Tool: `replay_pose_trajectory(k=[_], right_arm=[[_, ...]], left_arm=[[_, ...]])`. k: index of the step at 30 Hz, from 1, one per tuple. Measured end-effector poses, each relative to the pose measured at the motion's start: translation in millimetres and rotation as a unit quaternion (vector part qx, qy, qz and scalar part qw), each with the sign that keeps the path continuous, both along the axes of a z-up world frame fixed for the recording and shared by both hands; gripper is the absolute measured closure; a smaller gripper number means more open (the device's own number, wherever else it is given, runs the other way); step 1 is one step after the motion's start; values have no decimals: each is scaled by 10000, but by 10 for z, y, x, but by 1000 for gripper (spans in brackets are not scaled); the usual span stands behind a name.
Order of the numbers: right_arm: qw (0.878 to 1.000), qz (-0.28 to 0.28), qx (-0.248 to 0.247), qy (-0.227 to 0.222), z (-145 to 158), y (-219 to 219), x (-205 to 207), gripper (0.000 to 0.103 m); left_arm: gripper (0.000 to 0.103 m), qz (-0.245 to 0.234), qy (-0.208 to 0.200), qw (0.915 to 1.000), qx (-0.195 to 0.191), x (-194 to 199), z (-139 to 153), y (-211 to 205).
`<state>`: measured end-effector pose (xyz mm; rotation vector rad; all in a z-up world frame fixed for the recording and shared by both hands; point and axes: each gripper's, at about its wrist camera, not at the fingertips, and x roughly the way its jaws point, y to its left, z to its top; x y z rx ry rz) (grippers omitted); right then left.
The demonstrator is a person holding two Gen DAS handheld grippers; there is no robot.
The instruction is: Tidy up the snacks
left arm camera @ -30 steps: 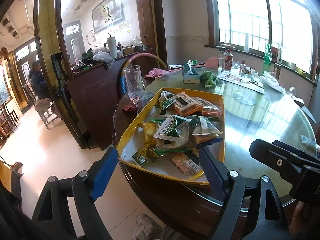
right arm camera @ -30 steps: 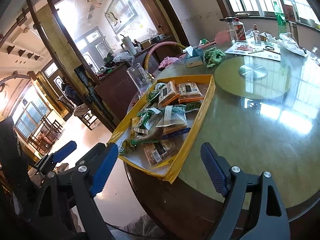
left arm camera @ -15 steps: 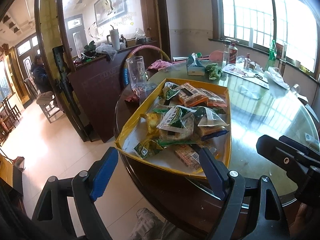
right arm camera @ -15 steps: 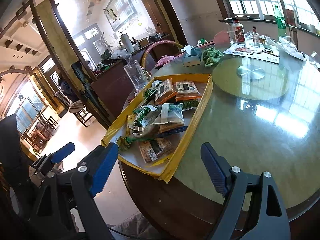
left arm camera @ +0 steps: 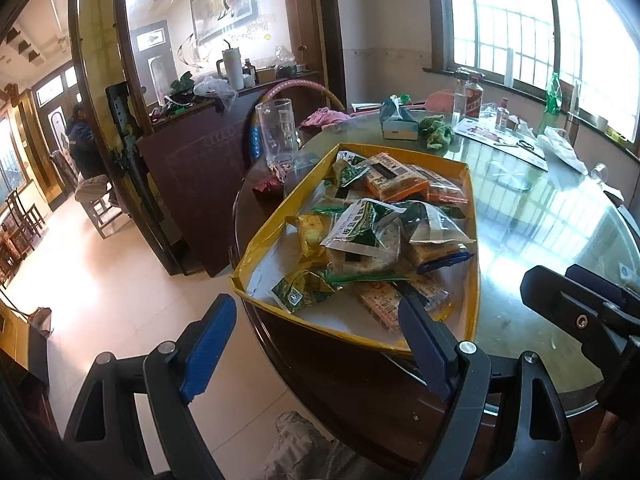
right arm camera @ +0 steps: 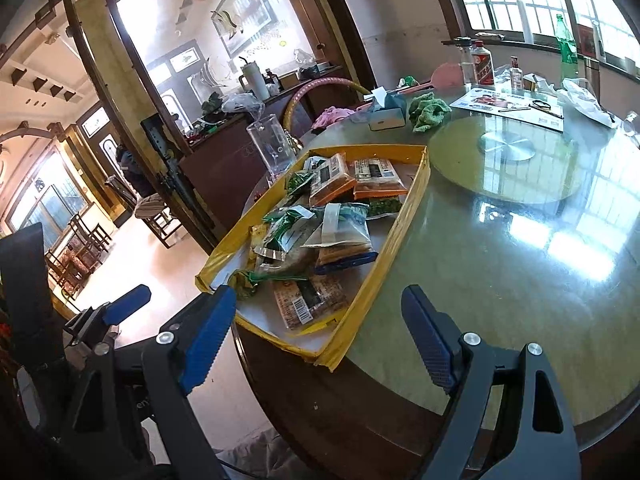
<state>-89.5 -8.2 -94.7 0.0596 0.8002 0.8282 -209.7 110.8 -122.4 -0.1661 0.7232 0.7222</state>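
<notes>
Ahead of both tongs, left [left arm camera: 320, 344] and right [right arm camera: 320, 340] alike gaping and empty, snack packets [left arm camera: 372, 236] lie jumbled inside the yellow tray [left arm camera: 474, 280]; sorting stage indeterminable.

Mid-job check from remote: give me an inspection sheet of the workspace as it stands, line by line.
Surface: round glass-topped table with glass turntable, glossy.
Job's things: yellow cardboard tray at the near table edge, piled with wrapped snack packets; orange packets at its far end.
Clutter: clear plastic pitcher, tissue box, green cloth, bottles, a leaflet.
Grippers: left gripper and right gripper both open, empty, short of the tray.
Cables: nothing seen.
Surroundings: dark wooden sideboard, windows, a seated person far off.
</notes>
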Motion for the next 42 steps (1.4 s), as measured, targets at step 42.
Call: replay_pose_trajectory(k=[42], right_arm=[[9955, 9, -874, -365, -259, 532, 261, 18]], left_arm=[[20, 358, 190, 9992, -48, 273, -255, 534]])
